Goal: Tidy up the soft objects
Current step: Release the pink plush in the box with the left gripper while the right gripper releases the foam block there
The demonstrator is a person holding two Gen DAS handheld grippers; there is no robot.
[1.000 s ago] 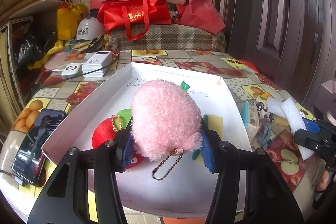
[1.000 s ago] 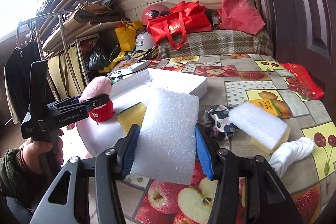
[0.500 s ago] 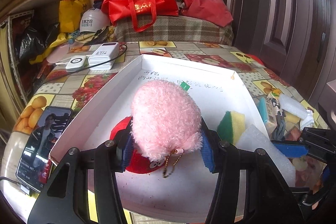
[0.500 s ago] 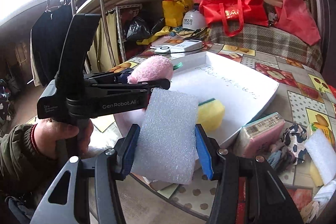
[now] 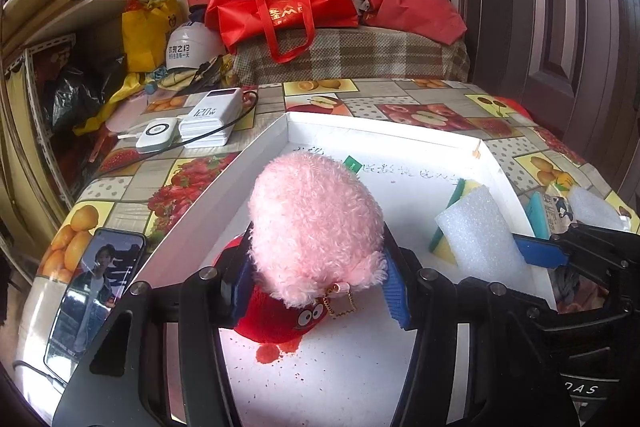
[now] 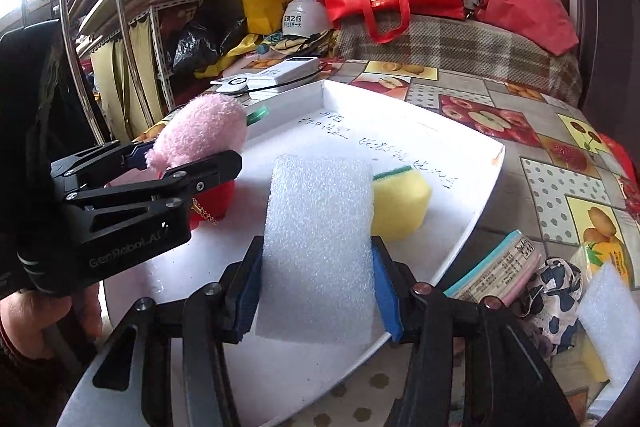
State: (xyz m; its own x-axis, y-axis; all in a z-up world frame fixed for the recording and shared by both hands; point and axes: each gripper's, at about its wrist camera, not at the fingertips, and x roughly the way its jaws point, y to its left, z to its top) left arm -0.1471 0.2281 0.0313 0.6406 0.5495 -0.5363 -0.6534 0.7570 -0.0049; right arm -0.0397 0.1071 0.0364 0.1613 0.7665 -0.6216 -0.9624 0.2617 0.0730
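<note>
My left gripper [image 5: 316,287] is shut on a pink plush toy [image 5: 316,227] and holds it over the near left part of the white tray [image 5: 384,135]. It also shows in the right wrist view [image 6: 200,135]. A red plush with eyes [image 5: 280,319] lies in the tray under it. My right gripper [image 6: 318,287] is shut on a white foam block [image 6: 320,247], held over the tray's right side, seen from the left wrist view too [image 5: 480,235]. A yellow-green sponge [image 6: 400,199] lies in the tray just beyond the foam.
Right of the tray lie a pink-blue packet [image 6: 500,267], a patterned cloth [image 6: 556,291], another foam piece [image 6: 608,323]. A phone [image 5: 92,287] and power banks [image 5: 212,119] lie left of the tray. Red bags [image 5: 280,7] and helmets stand at the back.
My right gripper has carried the foam block from the table's right side to over the tray. My left gripper with the pink plush has stayed above the red plush, shifting slightly.
</note>
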